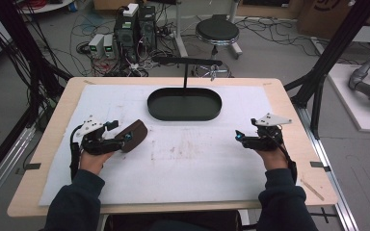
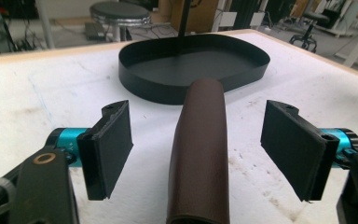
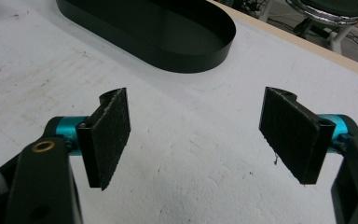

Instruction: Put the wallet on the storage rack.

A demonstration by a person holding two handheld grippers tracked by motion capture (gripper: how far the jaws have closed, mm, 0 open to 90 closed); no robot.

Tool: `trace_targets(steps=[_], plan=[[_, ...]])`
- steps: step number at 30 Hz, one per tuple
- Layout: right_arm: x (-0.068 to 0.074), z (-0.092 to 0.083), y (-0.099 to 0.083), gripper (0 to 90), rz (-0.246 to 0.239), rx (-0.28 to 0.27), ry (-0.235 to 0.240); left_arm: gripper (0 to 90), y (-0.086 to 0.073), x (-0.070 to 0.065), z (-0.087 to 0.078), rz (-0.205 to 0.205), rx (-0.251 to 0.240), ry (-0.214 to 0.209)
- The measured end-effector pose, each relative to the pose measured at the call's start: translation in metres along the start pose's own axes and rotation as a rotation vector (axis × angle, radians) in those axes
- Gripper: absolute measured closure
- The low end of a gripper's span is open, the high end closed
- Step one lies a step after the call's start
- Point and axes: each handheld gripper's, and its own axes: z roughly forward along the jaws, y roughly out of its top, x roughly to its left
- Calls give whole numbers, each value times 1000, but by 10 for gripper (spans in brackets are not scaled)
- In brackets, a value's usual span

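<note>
High view, items as I read them from my station. Table [image 1: 289,139]: wooden top under a white mat [image 1: 188,163]. Black oval tray [image 1: 184,104]: far centre of the mat, thin black post rising behind it. Brown leather case [image 1: 133,135]: left of centre, near side of the tray, lying on the mat. Left gripper [image 1: 118,136]: jaws spread wide, one either side of the case [image 2: 199,154], neither pad touching it. Right gripper [image 1: 239,136]: jaws equally wide, holding nothing, bare mat between them, well apart from the case. Black stool [image 1: 217,31]: on the floor beyond the table.
</note>
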Motion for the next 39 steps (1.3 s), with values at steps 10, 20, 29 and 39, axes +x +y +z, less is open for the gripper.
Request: trace_targets(steps=[10, 20, 29, 39], plan=[[0, 0, 0, 250, -8, -4, 2, 439, -12, 0, 14, 34, 170, -9], [0, -1, 0, 250, -5, -8, 6, 645, 3, -8, 14, 29, 106, -65], [-3, -1, 1, 250, 5, -21, 12, 647, 39, -8, 45, 18, 41, -129], [-5, -2, 0, 250, 20, -26, 14, 648, 77, -12, 92, 23, 33, -196]])
